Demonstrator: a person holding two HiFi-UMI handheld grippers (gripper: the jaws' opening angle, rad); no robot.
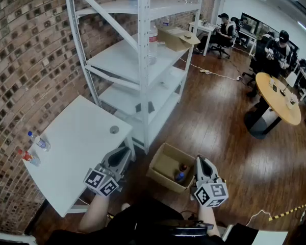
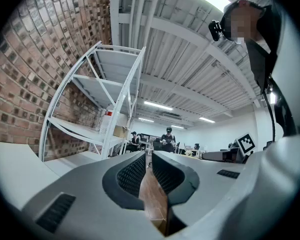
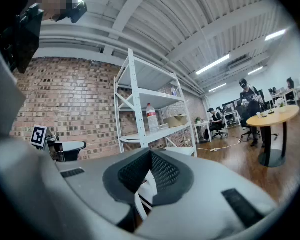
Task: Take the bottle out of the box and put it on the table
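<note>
The bottle (image 1: pixel 182 167), red-capped, sits low in the box (image 1: pixel 163 163) on the floor. A second bottle (image 1: pixel 179 176) with a blue cap touches it or nearly so; they are too small for me to tell whether they stand or lie.

The box is open brown cardboard with its flaps splayed out. It sits just beside my right tongs (image 1: pixel 200 162) and a little apart from my left tongs (image 1: pixel 123 155). Both tongs are closed to a sliver and hold nothing. Each camera shows the dark ribbed pads meeting at the tips, with only floor or shelf behind.

My worries:
- Going in closed, I would only shove the bottles about, so the jaws must spread first.
- With the two so close, the pads may catch both or pinch a cap.
- Clear round plastic is slick and could twist out on the lift.
- A soft flap could snag a jaw and drag the light box.

The table (image 1: pixel 86 131) to my left is smooth and white. Two more bottles (image 1: pixel 35 149) sit near its outer edge, easy to knock when setting down.
</note>
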